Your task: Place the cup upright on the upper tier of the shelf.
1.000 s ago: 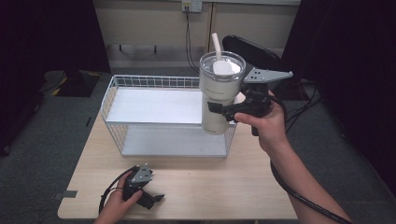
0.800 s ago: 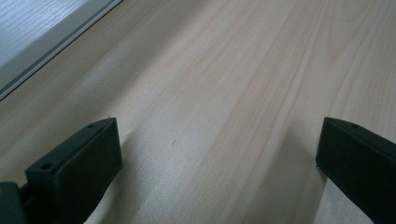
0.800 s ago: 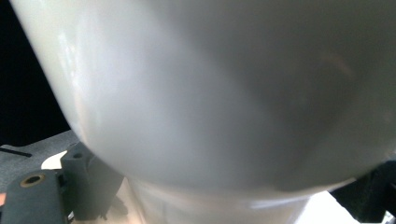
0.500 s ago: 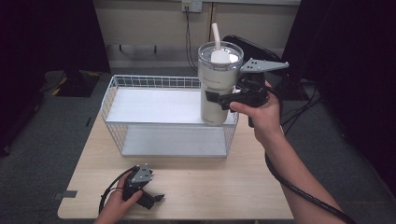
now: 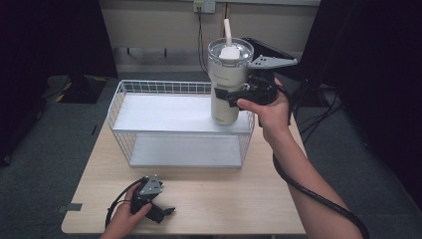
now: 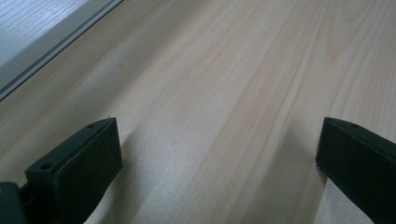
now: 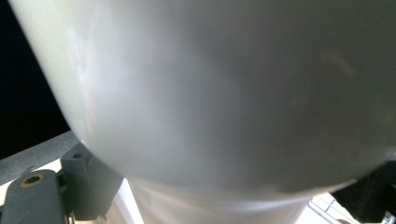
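The right gripper (image 5: pixel 234 95) was clamped on the cream tumbler (image 5: pixel 227 82), jaws closed around its lower body, and held it upright in the air with its straw pointing to twelve o'clock. The tumbler hung above the right end of the white wire basket (image 5: pixel 124 92), its base just over the rim at that corner; whether it was clear of the wire I could not tell. Its long axis stood vertical, so the drop into the basket lay toward six o'clock, straight down, and a little to nine. The left gripper (image 5: pixel 160 212) rested well apart on the wooden table (image 5: pixel 234 199) at the near edge, jaws spread wide and holding nothing, too far away to help.
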Motion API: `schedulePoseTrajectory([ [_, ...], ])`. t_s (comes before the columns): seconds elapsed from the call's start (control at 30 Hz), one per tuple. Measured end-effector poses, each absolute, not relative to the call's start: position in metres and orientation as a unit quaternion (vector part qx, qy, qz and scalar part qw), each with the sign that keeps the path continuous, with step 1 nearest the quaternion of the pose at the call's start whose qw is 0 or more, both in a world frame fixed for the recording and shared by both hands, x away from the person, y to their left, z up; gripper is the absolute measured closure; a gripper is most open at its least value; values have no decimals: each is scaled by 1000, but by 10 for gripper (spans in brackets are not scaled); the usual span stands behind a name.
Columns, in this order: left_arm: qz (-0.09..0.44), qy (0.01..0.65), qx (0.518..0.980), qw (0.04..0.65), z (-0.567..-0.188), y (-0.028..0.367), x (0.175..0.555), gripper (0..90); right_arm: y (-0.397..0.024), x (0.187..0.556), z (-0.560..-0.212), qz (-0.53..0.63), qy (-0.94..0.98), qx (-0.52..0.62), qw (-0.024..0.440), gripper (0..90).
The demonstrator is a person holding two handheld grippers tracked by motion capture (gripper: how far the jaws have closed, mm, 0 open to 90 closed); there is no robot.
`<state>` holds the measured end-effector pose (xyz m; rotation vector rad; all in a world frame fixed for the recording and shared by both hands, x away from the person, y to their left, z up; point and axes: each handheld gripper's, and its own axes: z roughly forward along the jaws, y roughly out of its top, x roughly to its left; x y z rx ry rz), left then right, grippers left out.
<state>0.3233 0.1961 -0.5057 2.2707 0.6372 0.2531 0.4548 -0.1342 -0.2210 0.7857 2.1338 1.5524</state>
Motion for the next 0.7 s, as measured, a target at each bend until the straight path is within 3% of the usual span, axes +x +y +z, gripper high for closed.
schedulePoseTrajectory([
  [0.7, 99, 249, 887, 376, -506, 196, 323, 0, -115, 486, -239, 547, 756, 296, 207, 103],
])
